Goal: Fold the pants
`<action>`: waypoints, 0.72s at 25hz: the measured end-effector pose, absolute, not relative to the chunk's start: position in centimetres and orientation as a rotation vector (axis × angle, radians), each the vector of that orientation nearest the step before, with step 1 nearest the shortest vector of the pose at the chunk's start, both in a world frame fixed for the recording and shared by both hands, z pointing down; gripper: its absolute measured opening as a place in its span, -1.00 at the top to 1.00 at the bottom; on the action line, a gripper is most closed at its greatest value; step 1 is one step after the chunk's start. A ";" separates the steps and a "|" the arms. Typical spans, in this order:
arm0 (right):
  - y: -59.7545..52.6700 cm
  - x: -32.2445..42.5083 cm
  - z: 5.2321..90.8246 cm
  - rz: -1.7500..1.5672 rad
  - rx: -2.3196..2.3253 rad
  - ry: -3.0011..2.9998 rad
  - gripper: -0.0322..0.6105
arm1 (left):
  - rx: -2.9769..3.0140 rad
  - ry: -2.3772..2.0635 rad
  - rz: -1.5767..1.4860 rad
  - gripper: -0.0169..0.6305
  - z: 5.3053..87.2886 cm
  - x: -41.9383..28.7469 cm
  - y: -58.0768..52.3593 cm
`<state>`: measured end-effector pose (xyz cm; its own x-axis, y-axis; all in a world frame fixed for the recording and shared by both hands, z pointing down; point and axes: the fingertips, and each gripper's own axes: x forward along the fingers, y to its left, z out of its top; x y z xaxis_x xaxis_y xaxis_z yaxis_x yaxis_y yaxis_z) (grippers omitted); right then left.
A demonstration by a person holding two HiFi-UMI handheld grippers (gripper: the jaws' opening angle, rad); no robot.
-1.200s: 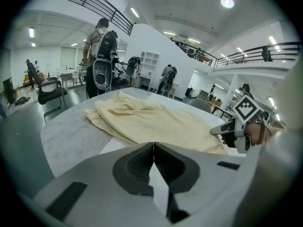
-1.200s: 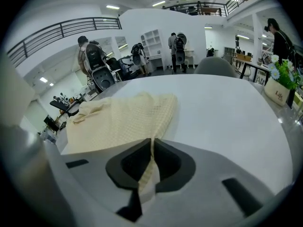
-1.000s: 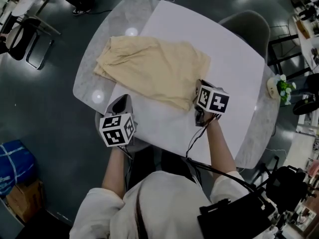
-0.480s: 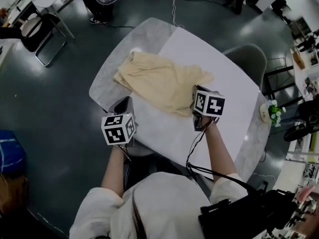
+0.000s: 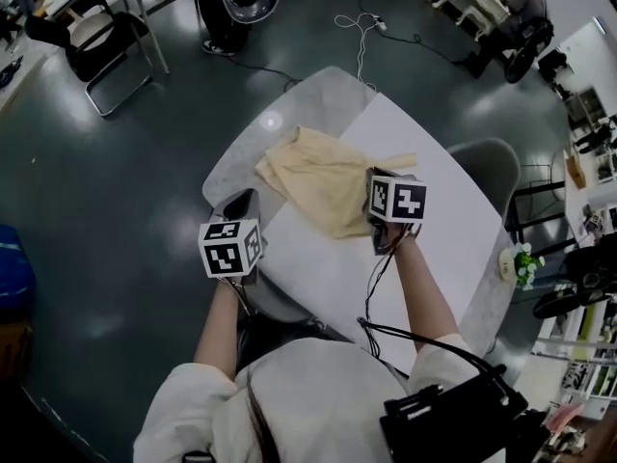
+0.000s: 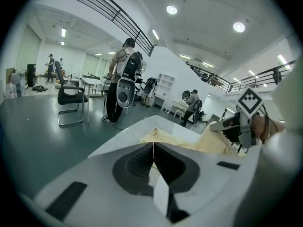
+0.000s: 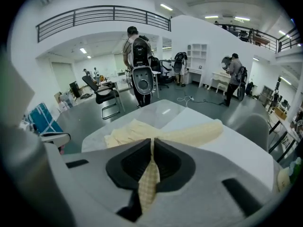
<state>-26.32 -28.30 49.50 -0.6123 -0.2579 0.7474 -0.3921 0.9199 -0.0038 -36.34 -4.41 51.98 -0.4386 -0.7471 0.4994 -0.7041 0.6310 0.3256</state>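
Note:
The beige pants (image 5: 313, 172) lie on a white sheet (image 5: 328, 268) over the grey table (image 5: 227, 167). My right gripper (image 5: 374, 218) is shut on their near right edge, and a strip of the woven cloth (image 7: 150, 174) runs back through its closed jaws (image 7: 152, 145). That edge hangs lifted off the sheet (image 6: 213, 138). My left gripper (image 5: 241, 199) hovers at the table's near left edge, apart from the pants. Its jaws (image 6: 153, 148) are shut. A pale sliver shows behind the seam, and I cannot tell what it is.
A grey chair (image 5: 487, 162) stands at the table's far right and a small potted plant (image 5: 521, 263) on its right edge. A black chair (image 5: 106, 51) and a cable (image 5: 362, 27) are on the floor beyond. Two people stand in the background (image 7: 139, 63).
Both grippers have risen and the view has pulled back from the table. The right gripper has lifted the pants' near right edge, and the pants look more bunched.

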 end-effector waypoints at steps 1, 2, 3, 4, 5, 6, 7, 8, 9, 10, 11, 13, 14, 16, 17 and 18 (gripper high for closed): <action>-27.7 -27.9 49.3 0.213 0.443 -2.262 0.86 | 1.121 -2.240 -0.101 0.92 51.9 -37.1 -3.9; -27.0 -29.7 49.2 0.217 0.422 -2.266 0.86 | 1.109 -2.244 -0.111 0.92 52.0 -37.8 -3.3; -26.2 -31.6 49.0 0.223 0.395 -2.276 0.86 | 1.093 -2.247 -0.119 0.92 52.1 -38.5 -2.7; -25.2 -33.8 49.0 0.236 0.363 -2.294 0.86 | 1.077 -2.250 -0.126 0.92 52.4 -39.1 -2.0; -24.2 -36.1 48.9 0.264 0.328 -2.322 0.86 | 1.062 -2.253 -0.130 0.92 52.6 -39.6 -1.3; -23.4 -38.4 48.9 0.315 0.299 -2.359 0.85 | 1.051 -2.255 -0.131 0.92 52.9 -40.1 -0.7; -22.8 -40.5 48.8 0.389 0.280 -2.399 0.84 | 1.042 -2.257 -0.132 0.92 53.3 -40.5 -0.2; -22.5 -42.3 48.8 0.473 0.274 -2.433 0.79 | 1.035 -2.258 -0.133 0.92 53.6 -40.9 0.2; -22.5 -43.6 48.8 0.547 0.278 -2.454 0.73 | 1.028 -2.258 -0.136 0.92 54.0 -41.3 0.6; -22.6 -44.4 48.9 0.593 0.290 -2.463 0.64 | 1.022 -2.255 -0.141 0.92 54.5 -41.6 1.0; -22.7 -44.8 49.2 0.607 0.307 -2.461 0.61 | 1.016 -2.251 -0.147 0.92 54.9 -42.0 1.5; -23.2 -44.6 50.3 0.586 0.346 -2.438 0.62 | 1.003 -2.240 -0.153 0.92 55.6 -42.4 2.2; -23.4 -44.1 50.9 0.577 0.365 -2.423 0.62 | 1.000 -2.233 -0.153 0.92 55.9 -42.4 2.4; -23.8 -43.1 52.1 0.576 0.397 -2.396 0.63 | 1.005 -2.219 -0.149 0.92 56.3 -42.4 2.4; -24.0 -42.7 52.5 0.579 0.409 -2.388 0.63 | 1.014 -2.214 -0.146 0.92 56.4 -42.4 2.1; -24.1 -42.3 52.8 0.582 0.418 -2.383 0.64 | 1.028 -2.211 -0.142 0.92 56.4 -42.3 1.8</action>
